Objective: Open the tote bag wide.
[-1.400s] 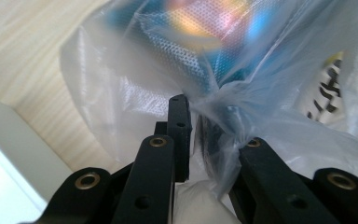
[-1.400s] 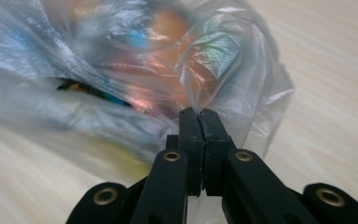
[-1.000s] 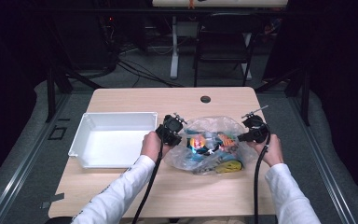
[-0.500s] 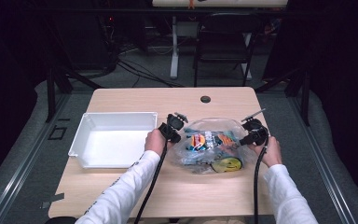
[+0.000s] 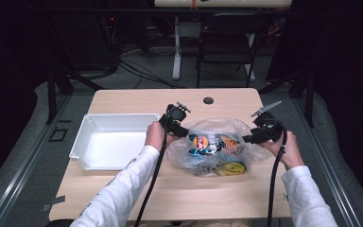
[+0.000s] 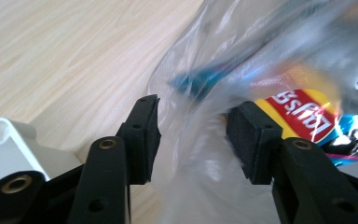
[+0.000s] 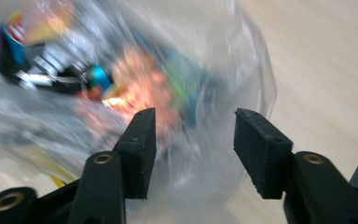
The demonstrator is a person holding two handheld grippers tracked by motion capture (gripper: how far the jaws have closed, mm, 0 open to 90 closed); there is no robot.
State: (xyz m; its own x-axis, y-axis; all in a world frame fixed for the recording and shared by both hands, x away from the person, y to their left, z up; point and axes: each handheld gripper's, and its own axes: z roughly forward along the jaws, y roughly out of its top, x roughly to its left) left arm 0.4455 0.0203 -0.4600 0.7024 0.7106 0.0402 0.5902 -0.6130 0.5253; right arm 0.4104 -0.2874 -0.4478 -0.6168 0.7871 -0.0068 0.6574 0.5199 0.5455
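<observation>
Clear snack bag (image 5: 212, 146) btwn left gripper (image 5: 182, 129) & right gripper (image 5: 247, 138), jaws apart.

Through the clear bag (image 7: 121, 93) we see its contents smeared by blur in the right gripper view. The white tray (image 6: 9, 149) is cut off at left gripper view's edge.
</observation>
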